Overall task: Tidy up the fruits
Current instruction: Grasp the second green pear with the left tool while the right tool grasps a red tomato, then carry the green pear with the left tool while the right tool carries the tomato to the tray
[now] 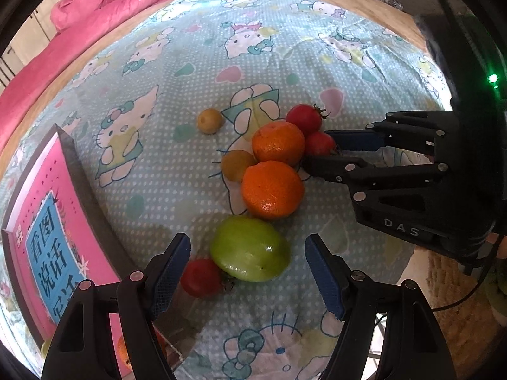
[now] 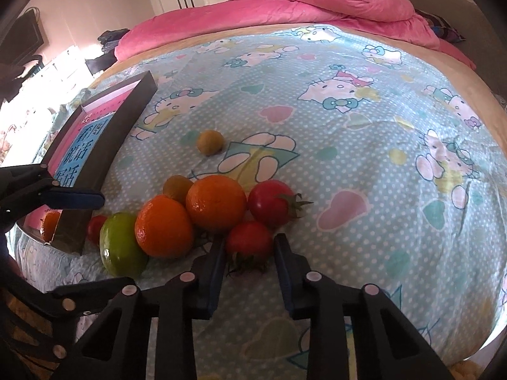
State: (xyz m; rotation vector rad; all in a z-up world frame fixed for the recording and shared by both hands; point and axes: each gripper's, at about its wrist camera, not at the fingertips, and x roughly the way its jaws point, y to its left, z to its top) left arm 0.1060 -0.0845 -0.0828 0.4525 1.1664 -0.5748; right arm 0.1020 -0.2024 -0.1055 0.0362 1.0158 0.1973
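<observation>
Fruits lie in a cluster on the cartoon-cat bedsheet [image 1: 253, 47]. My left gripper [image 1: 247, 250] is open around the green fruit [image 1: 250, 248], with a small red tomato [image 1: 201, 277] beside its left finger. Two oranges [image 1: 272, 190] [image 1: 278, 142] lie beyond, with two yellow-green fruits [image 1: 237, 164] [image 1: 210, 121] and a red tomato [image 1: 304, 118]. My right gripper [image 2: 248, 253] is open, its fingers on either side of a small red tomato [image 2: 248, 242]. It also shows in the left wrist view [image 1: 320, 153]. Whether the pads touch the tomato is unclear.
A dark box [image 1: 79, 171] with a pink book inside stands at the left; an orange [image 2: 50, 224] lies in it. A pink quilt [image 2: 317, 0] is piled at the far side of the bed. A woven basket [image 1: 456, 285] sits at the right edge.
</observation>
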